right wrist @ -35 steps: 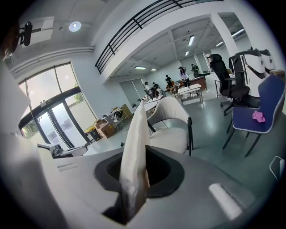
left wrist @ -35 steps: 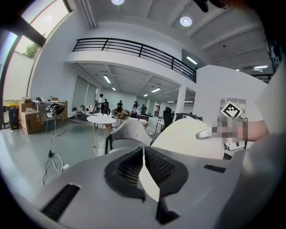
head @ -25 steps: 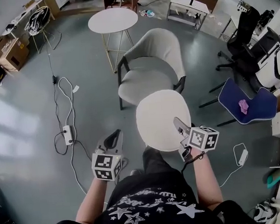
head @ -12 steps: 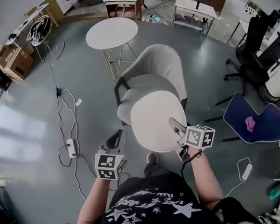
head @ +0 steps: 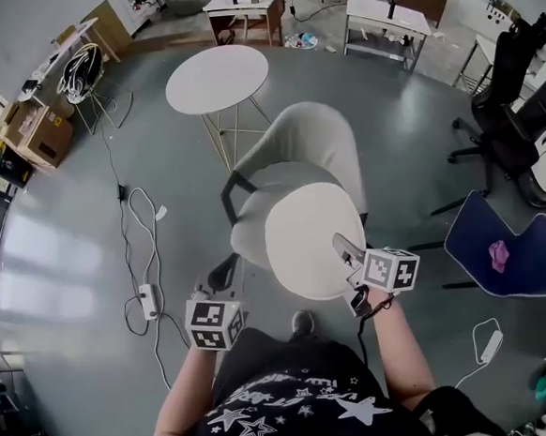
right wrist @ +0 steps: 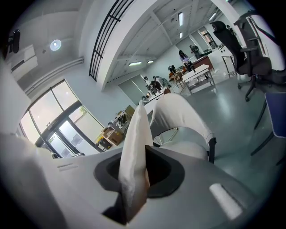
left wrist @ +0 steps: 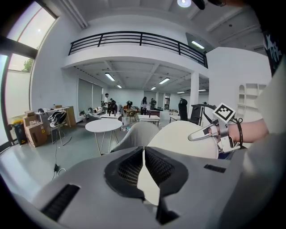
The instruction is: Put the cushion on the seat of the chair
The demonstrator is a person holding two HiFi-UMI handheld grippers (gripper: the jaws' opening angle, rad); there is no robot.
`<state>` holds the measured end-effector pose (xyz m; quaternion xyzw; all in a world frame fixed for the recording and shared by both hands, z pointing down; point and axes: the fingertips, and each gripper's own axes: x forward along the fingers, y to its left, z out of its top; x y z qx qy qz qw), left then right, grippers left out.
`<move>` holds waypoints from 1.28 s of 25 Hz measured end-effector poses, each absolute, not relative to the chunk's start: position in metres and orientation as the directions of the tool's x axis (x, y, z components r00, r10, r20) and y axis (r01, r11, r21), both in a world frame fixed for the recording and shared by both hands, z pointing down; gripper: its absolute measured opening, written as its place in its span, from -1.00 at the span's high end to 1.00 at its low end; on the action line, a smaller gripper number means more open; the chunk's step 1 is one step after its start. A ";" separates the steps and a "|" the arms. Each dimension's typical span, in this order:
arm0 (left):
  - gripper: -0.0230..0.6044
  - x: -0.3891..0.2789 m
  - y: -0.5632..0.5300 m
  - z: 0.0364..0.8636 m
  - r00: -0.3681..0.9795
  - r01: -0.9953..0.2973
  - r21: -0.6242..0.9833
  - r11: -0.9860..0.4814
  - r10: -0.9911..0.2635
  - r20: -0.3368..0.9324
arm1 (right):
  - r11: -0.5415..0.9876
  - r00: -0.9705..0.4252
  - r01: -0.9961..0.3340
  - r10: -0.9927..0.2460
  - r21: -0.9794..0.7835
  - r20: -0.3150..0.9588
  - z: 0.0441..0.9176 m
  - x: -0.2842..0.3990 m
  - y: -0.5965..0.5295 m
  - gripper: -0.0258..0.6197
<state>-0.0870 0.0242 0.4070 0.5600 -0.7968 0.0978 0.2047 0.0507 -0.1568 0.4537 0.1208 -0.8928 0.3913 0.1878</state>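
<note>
The round white cushion (head: 313, 242) hangs tilted over the front of the grey chair's seat (head: 253, 197); its edge is pinched in my right gripper (head: 343, 246), which is shut on it. The chair's curved backrest (head: 303, 149) rises behind. In the right gripper view the cushion (right wrist: 134, 147) stands edge-on between the jaws, with the chair (right wrist: 183, 114) beyond. My left gripper (head: 224, 269) is left of the cushion and apart from it, shut with nothing held. The left gripper view shows the cushion (left wrist: 178, 138) and the chair (left wrist: 134, 134) past its closed jaws.
A round white table (head: 217, 78) stands behind the chair. Cables and a power strip (head: 149, 300) lie on the floor at left. A blue chair (head: 506, 246) and a black office chair (head: 508, 100) are at right. Cardboard boxes (head: 45, 136) stand far left.
Both grippers and the cushion have come forward toward the chair. The cushion now overlaps the front of the seat; before, it hung short of it. The grip is unchanged.
</note>
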 end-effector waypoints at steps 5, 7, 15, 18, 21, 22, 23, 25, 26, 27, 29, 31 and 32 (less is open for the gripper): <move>0.86 -0.107 0.019 0.415 -0.294 -0.927 0.082 0.367 -0.843 0.450 | 0.627 -0.894 -0.384 -0.067 -0.678 0.444 0.467 0.047 -0.162 0.73; 0.86 -0.115 0.016 0.422 -0.275 -0.930 0.094 0.355 -0.844 0.459 | 0.607 -0.886 -0.410 -0.087 -0.681 0.455 0.472 0.046 -0.163 0.73; 0.86 -0.162 -0.022 0.452 -0.123 -0.966 0.141 0.217 -0.864 0.488 | 0.551 -0.836 -0.525 -0.193 -0.648 0.514 0.488 0.029 -0.169 0.73; 0.86 -0.189 -0.036 0.458 -0.049 -0.974 0.167 0.151 -0.867 0.497 | 0.519 -0.804 -0.577 -0.223 -0.630 0.552 0.492 0.008 -0.165 0.73; 0.86 -0.219 -0.047 0.468 0.017 -0.978 0.186 0.092 -0.858 0.514 | 0.496 -0.788 -0.603 -0.251 -0.624 0.563 0.494 -0.020 -0.163 0.73; 0.86 -0.229 -0.052 0.472 0.035 -0.980 0.186 0.073 -0.853 0.520 | 0.482 -0.786 -0.609 -0.261 -0.630 0.560 0.496 -0.030 -0.163 0.73; 0.86 -0.239 -0.056 0.475 0.051 -0.981 0.186 0.056 -0.849 0.525 | 0.465 -0.784 -0.614 -0.271 -0.637 0.558 0.497 -0.040 -0.164 0.73; 0.86 -0.257 -0.066 0.481 0.081 -0.981 0.192 0.028 -0.842 0.533 | 0.431 -0.781 -0.623 -0.292 -0.653 0.552 0.500 -0.060 -0.165 0.73; 0.86 -0.266 -0.071 0.483 0.096 -0.980 0.197 0.014 -0.839 0.536 | 0.414 -0.778 -0.627 -0.302 -0.660 0.550 0.502 -0.070 -0.166 0.73; 0.86 -0.274 -0.074 0.487 0.111 -0.980 0.201 0.000 -0.834 0.540 | 0.400 -0.775 -0.632 -0.311 -0.664 0.550 0.505 -0.079 -0.165 0.73; 0.86 -0.287 -0.080 0.495 0.147 -0.977 0.211 -0.034 -0.821 0.552 | 0.377 -0.767 -0.642 -0.330 -0.668 0.551 0.511 -0.097 -0.163 0.73; 0.86 -0.296 -0.084 0.505 0.189 -0.973 0.217 -0.076 -0.802 0.567 | 0.345 -0.751 -0.658 -0.356 -0.669 0.556 0.519 -0.110 -0.161 0.73; 0.86 -0.300 -0.086 0.509 0.210 -0.971 0.217 -0.100 -0.792 0.574 | 0.328 -0.745 -0.664 -0.371 -0.672 0.555 0.523 -0.116 -0.160 0.73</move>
